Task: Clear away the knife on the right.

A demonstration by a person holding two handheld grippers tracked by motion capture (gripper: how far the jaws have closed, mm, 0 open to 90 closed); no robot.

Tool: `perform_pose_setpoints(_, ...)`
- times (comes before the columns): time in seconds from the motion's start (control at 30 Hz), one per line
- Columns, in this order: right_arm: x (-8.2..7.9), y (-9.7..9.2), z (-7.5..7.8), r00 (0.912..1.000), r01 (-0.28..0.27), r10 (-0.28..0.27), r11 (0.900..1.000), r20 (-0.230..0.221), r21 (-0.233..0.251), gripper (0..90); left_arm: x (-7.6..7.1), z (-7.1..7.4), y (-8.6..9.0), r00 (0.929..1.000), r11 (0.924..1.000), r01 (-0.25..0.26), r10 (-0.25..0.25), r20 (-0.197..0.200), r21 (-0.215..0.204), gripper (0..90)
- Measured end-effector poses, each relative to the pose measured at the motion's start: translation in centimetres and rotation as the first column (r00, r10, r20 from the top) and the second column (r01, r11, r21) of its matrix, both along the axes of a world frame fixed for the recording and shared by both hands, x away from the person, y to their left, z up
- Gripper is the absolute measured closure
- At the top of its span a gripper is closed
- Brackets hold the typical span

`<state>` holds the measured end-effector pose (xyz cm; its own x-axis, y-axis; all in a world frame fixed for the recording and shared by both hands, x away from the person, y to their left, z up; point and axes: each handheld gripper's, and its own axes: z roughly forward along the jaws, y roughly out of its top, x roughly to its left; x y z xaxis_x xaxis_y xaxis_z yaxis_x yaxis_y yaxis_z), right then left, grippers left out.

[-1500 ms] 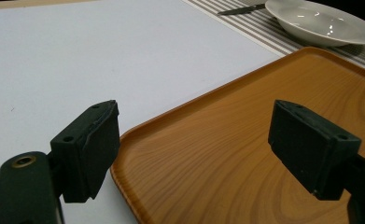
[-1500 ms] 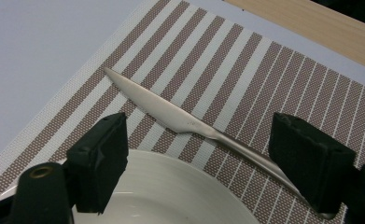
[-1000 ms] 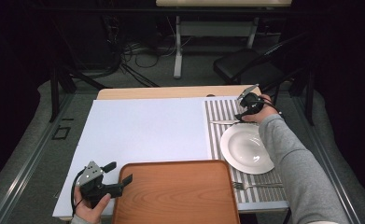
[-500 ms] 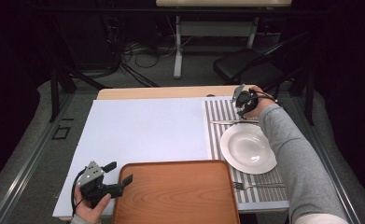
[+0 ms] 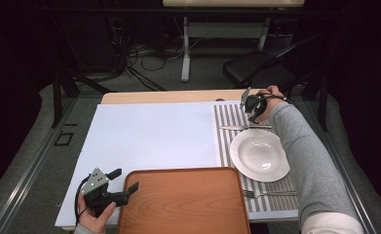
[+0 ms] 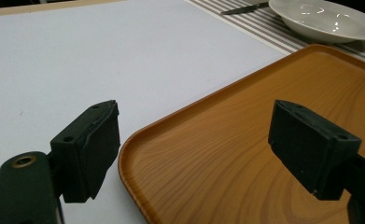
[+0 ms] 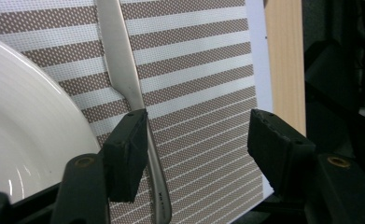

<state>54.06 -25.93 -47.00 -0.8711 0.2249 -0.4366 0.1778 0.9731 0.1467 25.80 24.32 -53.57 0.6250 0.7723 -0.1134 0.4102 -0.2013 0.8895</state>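
Note:
My right gripper (image 5: 250,104) hovers at the far end of the striped placemat (image 5: 227,146), over the handle end of a table knife (image 5: 244,127). In the right gripper view the knife (image 7: 124,70) lies flat on the mat beside the white plate (image 7: 26,130). Its handle runs just inside one pad of the right gripper (image 7: 196,135). The jaws have just been closing, but a wide gap remains and the far pad is clear of the knife. My left gripper (image 5: 124,179) rests open at the table's near left. In the left gripper view it (image 6: 194,140) straddles the corner of the wooden tray (image 6: 245,140).
A white sheet (image 5: 154,136) covers most of the table. The tray (image 5: 183,204) sits at the near edge, the plate (image 5: 259,153) to its right on the mat, and a fork (image 5: 268,193) in front of the plate. A dark chair (image 5: 256,70) stands beyond the table.
The right hand has shifted a little to the left over the knife's handle and turned. The left hand and gripper have stayed put.

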Motion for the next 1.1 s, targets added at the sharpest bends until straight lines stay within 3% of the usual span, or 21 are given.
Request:
perform_pose_setpoints(0.17,0.4,-0.4,-0.5,0.9999,-0.012,0.012,0.9995,0.003,-0.03,41.5,0.1,-0.1,0.0,1.0,1.0,-0.007,0.007,-0.003,0.002,16.9)
perform_pose_setpoints(0.3,0.5,-0.7,-1.2,0.9998,-0.002,0.001,0.9993,-0.022,-0.039,43.3,0.1,-0.1,0.0,0.9999,0.9999,-0.011,0.011,-0.003,0.005,16.9)
perform_pose_setpoints(0.6,0.6,-0.7,-2.5,0.9972,-0.041,0.037,0.9969,-0.065,-0.067,45.5,0.0,-0.1,0.1,0.9999,0.9998,-0.016,0.016,-0.001,0.007,16.9)
perform_pose_setpoints(0.87,0.9,-0.5,-3.5,0.9899,-0.088,0.073,0.9883,-0.121,-0.124,52.4,0.0,-0.1,0.1,0.9999,0.9999,-0.013,0.013,0.001,0.007,16.9)
perform_pose_setpoints(0.97,1.0,-0.6,-3.9,0.9868,-0.112,0.097,0.987,-0.13,-0.116,56.6,0.0,-0.1,0.1,0.9999,0.9999,-0.012,0.012,0.003,0.008,16.9)
perform_pose_setpoints(1.1,1.0,-0.5,-4.1,0.9861,-0.114,0.095,0.9832,-0.137,-0.143,59.6,0.0,-0.1,0.1,0.9999,0.9999,-0.011,0.011,0.005,0.007,16.9)
